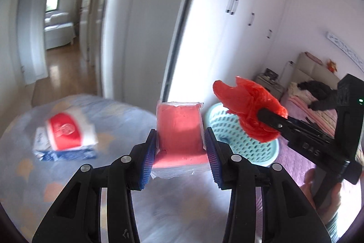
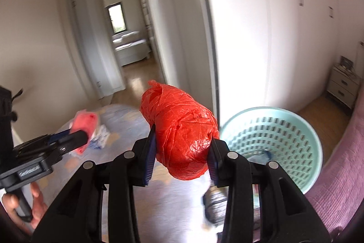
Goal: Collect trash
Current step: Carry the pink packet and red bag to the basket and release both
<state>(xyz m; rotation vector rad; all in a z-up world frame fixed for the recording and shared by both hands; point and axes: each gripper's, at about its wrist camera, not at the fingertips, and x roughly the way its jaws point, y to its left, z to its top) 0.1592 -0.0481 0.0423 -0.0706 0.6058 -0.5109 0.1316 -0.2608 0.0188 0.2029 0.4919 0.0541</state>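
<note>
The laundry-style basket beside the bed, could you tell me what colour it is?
The basket is pale mint green with a perforated wall, clearest in the right wrist view.

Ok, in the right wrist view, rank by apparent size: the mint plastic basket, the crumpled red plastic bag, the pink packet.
1. Mint plastic basket
2. Crumpled red plastic bag, close to the lens, so enlarged
3. Pink packet, farther off and blurred
</note>
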